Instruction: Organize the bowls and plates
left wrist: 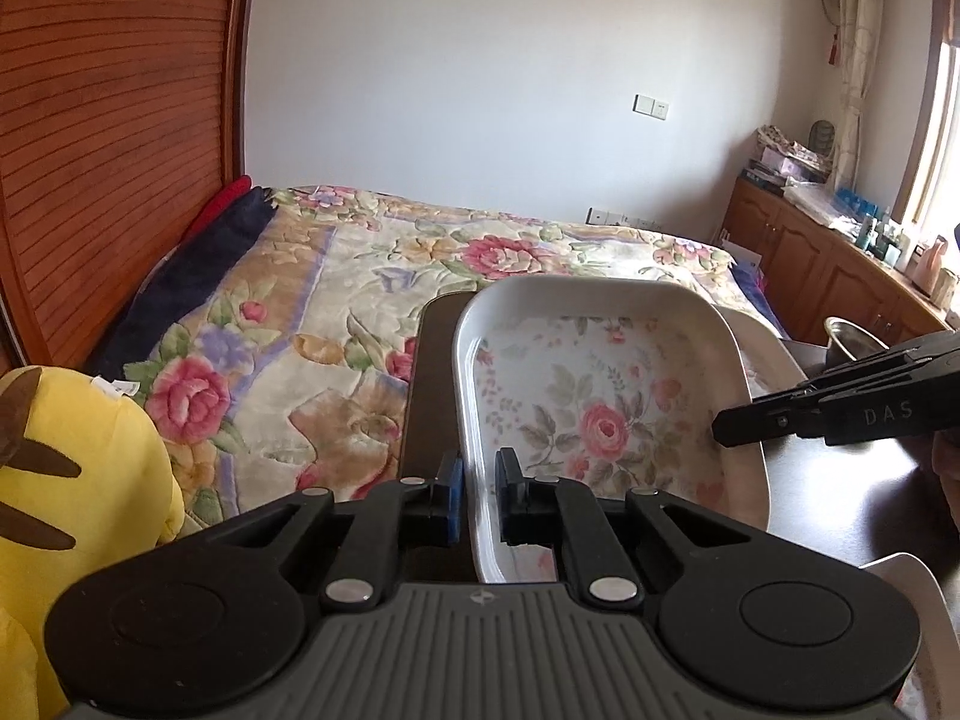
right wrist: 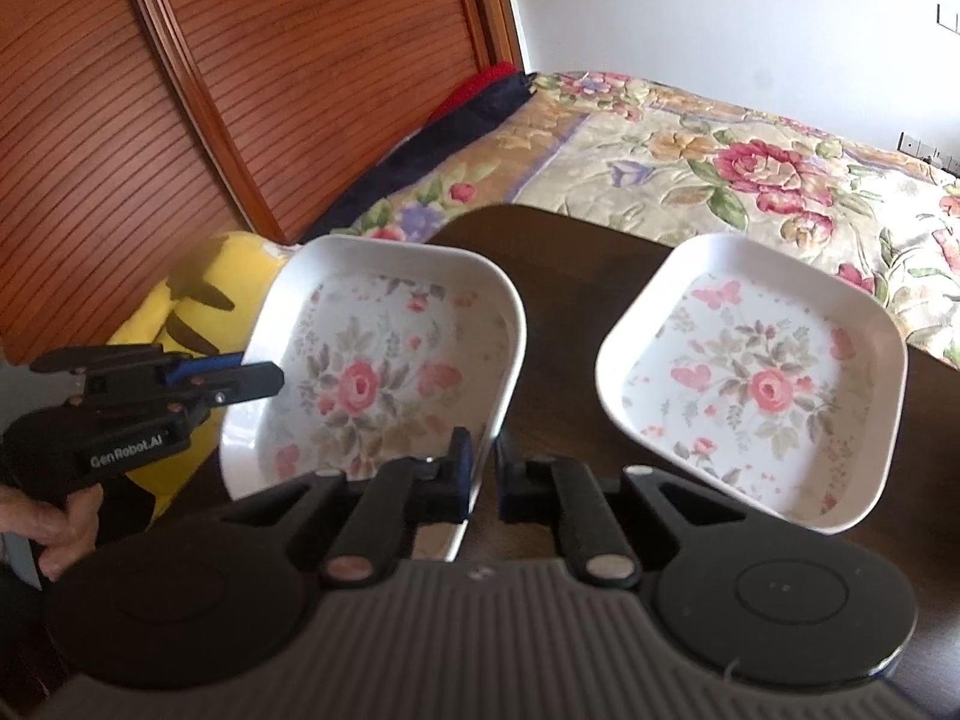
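Observation:
A white square plate with a rose pattern (left wrist: 606, 414) is held above the dark table. My left gripper (left wrist: 479, 492) is shut on its left rim. My right gripper (right wrist: 481, 468) is shut on its right rim; the plate also shows in the right wrist view (right wrist: 372, 384). The right gripper shows in the left wrist view (left wrist: 738, 426), the left gripper in the right wrist view (right wrist: 270, 378). A second plate of the same pattern (right wrist: 756, 384) lies on the table to the right, partly hidden behind the held plate in the left wrist view (left wrist: 765, 339).
The dark wooden table (right wrist: 564, 276) stands against a bed with a floral quilt (left wrist: 372, 276). A yellow plush toy (left wrist: 66, 480) sits at the left. A metal bowl (left wrist: 846, 339) stands at the far right. A wooden cabinet (left wrist: 828, 264) lines the right wall.

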A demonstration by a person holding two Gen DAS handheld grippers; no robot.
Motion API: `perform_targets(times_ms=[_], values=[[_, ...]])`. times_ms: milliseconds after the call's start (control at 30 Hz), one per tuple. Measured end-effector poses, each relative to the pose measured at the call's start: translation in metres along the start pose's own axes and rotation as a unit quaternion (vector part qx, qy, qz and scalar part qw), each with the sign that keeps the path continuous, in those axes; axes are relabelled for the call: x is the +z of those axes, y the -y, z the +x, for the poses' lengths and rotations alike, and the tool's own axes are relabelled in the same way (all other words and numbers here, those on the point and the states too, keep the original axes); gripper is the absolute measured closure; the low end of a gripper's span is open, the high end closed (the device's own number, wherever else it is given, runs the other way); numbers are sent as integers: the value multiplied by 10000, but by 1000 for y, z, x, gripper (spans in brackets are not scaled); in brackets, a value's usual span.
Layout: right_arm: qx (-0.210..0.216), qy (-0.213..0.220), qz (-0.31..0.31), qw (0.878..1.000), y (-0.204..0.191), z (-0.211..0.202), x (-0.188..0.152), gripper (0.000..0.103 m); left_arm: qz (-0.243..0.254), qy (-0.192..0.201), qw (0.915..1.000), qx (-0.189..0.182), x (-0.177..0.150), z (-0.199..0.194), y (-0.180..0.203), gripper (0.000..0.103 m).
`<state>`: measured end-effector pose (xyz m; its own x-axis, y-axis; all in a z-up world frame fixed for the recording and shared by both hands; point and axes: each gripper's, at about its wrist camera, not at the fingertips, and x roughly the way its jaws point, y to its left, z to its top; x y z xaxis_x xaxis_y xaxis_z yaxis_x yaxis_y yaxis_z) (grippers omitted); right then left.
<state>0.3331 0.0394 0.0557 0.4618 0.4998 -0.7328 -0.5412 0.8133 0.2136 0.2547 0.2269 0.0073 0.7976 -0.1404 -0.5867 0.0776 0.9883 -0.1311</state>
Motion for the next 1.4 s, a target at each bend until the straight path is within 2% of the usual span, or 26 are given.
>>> perform_targets(times_ms=[500, 733, 1400], values=[[-3, 377, 107, 9992, 14, -43, -10, 95, 322, 208, 9992, -75, 5, -32, 44, 65], [-56, 579, 148, 9982, 24, -72, -23, 95, 376, 322, 9986, -206, -4, -53, 73, 65], [-155, 769, 305, 9965, 44, -134, -96, 95, 516, 300, 9970, -484, -51, -94, 131, 65]])
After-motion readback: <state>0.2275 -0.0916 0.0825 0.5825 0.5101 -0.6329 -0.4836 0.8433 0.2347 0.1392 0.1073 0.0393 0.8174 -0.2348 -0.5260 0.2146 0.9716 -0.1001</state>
